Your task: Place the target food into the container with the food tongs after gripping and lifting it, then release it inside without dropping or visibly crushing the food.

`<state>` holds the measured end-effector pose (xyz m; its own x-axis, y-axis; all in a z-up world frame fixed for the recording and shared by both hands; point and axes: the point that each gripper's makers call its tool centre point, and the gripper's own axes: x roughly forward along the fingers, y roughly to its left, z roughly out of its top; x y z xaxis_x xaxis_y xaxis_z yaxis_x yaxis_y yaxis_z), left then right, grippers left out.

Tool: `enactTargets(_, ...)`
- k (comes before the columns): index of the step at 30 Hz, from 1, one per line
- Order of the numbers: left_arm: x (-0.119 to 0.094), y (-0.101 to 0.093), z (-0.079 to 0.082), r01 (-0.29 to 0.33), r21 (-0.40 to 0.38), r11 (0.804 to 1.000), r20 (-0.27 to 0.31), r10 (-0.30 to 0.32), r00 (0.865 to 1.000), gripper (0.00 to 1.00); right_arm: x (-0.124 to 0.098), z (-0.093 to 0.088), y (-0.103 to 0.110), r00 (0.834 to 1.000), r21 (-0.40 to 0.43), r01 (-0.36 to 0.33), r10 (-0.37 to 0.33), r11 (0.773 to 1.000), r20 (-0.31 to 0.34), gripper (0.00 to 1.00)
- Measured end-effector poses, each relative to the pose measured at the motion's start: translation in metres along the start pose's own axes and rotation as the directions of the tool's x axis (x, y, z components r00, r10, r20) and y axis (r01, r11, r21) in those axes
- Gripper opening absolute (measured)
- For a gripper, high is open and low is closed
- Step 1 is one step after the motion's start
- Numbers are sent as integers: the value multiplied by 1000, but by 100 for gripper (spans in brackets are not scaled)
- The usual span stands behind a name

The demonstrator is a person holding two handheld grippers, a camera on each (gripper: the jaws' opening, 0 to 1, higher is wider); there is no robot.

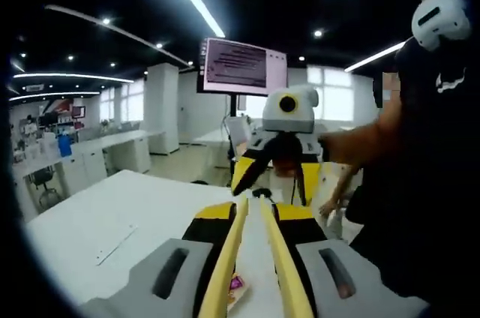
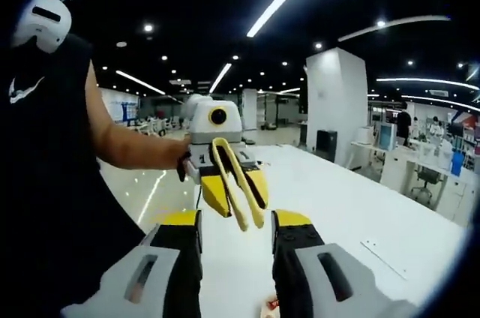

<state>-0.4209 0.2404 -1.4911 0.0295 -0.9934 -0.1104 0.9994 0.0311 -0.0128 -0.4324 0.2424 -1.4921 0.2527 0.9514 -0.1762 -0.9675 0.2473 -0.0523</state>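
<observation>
My left gripper (image 1: 256, 210) is shut on yellow food tongs (image 1: 231, 254), whose two arms run up between its jaws with a narrow gap. In the right gripper view the left gripper (image 2: 233, 185) faces the camera, a hand holding it, and the tongs (image 2: 223, 162) point down and forward. My right gripper (image 2: 235, 222) stands open with nothing between its jaws. It appears facing me in the left gripper view (image 1: 278, 174), held just past the tong tips. A small pink-orange packet (image 1: 237, 289) (image 2: 269, 305) lies on the white table (image 1: 112, 213) below the grippers.
A flat white strip (image 1: 115, 244) (image 2: 382, 257) lies on the table (image 2: 345, 190). The person in a black top (image 1: 427, 168) (image 2: 45, 183) stands at the table's edge. A monitor (image 1: 241, 67) rises behind. Desks and chairs stand further off.
</observation>
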Motion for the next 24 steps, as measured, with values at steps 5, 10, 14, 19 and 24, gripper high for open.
enactTargets(5, -5, -8, 4, 10, 4, 1000, 11, -10, 1000, 15, 1, 0, 2, 1000, 19, -25, 25, 1000, -2, 21)
enactTargets(10, -9, -19, 6, 30, -6, 1000, 4, -30, 1000, 14, 2, 4, 16, 996, 21, -84, 83, 996, 6, 17)
enactTargets(14, -11, -30, 11, 62, 8, 998, 11, -62, 998, 15, 2, 7, 23, 995, 6, -96, 96, 995, 5, 12)
enactTargets(19, -17, -27, 7, 53, 18, 998, 25, -53, 998, 16, 9, 5, 21, 997, -15, -73, 73, 997, -6, 13)
enactTargets(24, -16, -28, 2, 55, 21, 998, 39, -56, 998, 14, 11, 1, 23, 998, 0, -52, 52, 999, -45, 5)
